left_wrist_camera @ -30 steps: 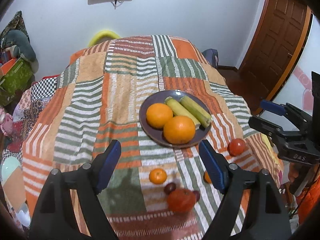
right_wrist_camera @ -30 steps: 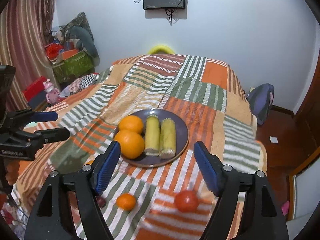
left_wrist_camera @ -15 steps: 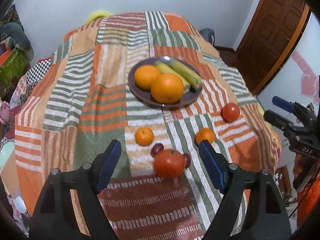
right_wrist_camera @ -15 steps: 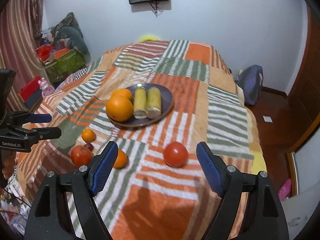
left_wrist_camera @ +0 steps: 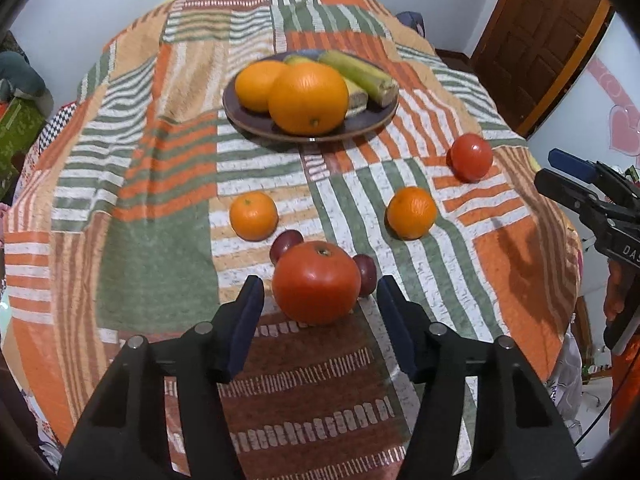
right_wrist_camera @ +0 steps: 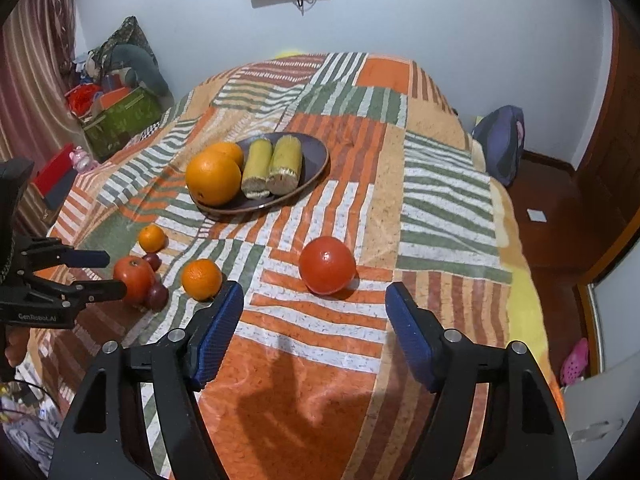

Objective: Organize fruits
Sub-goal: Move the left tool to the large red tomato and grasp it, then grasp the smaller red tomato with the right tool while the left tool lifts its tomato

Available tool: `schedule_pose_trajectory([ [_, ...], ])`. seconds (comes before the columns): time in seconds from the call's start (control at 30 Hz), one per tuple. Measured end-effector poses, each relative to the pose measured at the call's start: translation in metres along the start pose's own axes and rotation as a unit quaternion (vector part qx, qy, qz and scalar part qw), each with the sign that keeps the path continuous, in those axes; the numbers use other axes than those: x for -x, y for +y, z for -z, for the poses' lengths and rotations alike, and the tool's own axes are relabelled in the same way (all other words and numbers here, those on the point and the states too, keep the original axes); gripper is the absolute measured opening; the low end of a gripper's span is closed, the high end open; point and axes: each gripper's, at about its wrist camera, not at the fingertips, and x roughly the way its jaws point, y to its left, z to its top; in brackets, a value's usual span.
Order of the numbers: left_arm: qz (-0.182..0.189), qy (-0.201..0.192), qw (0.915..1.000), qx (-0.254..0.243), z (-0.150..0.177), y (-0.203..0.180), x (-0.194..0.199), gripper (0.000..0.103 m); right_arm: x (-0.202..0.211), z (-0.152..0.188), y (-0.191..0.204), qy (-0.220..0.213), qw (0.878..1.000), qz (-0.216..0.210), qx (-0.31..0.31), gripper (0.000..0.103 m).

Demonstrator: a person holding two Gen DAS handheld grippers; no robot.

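Observation:
A dark plate (left_wrist_camera: 372, 120) (right_wrist_camera: 312, 176) on the patchwork cloth holds two oranges (left_wrist_camera: 308, 98) and two corn cobs (right_wrist_camera: 272, 166). Loose on the cloth are two red tomatoes, two small oranges and two dark plums. My left gripper (left_wrist_camera: 320, 308) is open, its jaws on either side of the big tomato (left_wrist_camera: 316, 282), not touching it. My right gripper (right_wrist_camera: 314, 308) is open just short of the other tomato (right_wrist_camera: 327, 265). A small orange (right_wrist_camera: 201, 279) lies by its left finger. The plums (left_wrist_camera: 286, 240) flank the big tomato.
The table edge drops off on the right, above a wooden floor (right_wrist_camera: 560, 208) with a blue backpack (right_wrist_camera: 502, 144). Boxes and clutter (right_wrist_camera: 116, 116) stand at the left wall. A brown door (left_wrist_camera: 540, 36) is at the far right.
Both grippers have dropped lower and moved forward. The left now brackets the big tomato; the right has closed in on the other tomato. No fruit has moved.

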Motion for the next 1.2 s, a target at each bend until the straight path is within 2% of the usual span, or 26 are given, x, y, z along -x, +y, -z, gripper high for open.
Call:
schedule_pose_trajectory([
  [0.17,-0.004,0.009,0.9999,-0.002,0.0,0.001,-0.01,0.053,-0.016,0.0,-0.004,0.01,1.0,-0.003,-0.01,0.07],
  [0.53,0.015,-0.002,0.9998,0.009,-0.002,0.007,-0.014,0.051,-0.048,-0.007,-0.009,0.029,0.999,-0.002,-0.018,0.07],
  [0.63,0.007,-0.011,0.9998,0.016,-0.003,0.011,-0.01,0.051,-0.056,-0.008,-0.012,0.029,0.999,0.004,-0.026,0.069],
  [0.73,0.003,-0.022,0.9994,0.025,-0.007,0.018,-0.002,0.051,-0.065,-0.009,-0.017,0.041,0.998,-0.007,-0.039,0.06],
  [0.9,0.004,-0.043,0.9981,0.044,-0.014,0.031,0.013,0.051,-0.072,-0.006,-0.022,0.048,0.997,-0.026,-0.06,0.058],
  [1.0,0.002,-0.051,0.9974,0.051,-0.017,0.036,0.019,0.051,-0.072,-0.005,-0.022,0.047,0.996,-0.044,-0.063,0.045],
  [1.2,0.002,-0.06,0.9965,0.058,-0.019,0.04,0.025,0.051,-0.071,-0.009,-0.011,0.045,0.998,-0.023,-0.046,0.045],
])
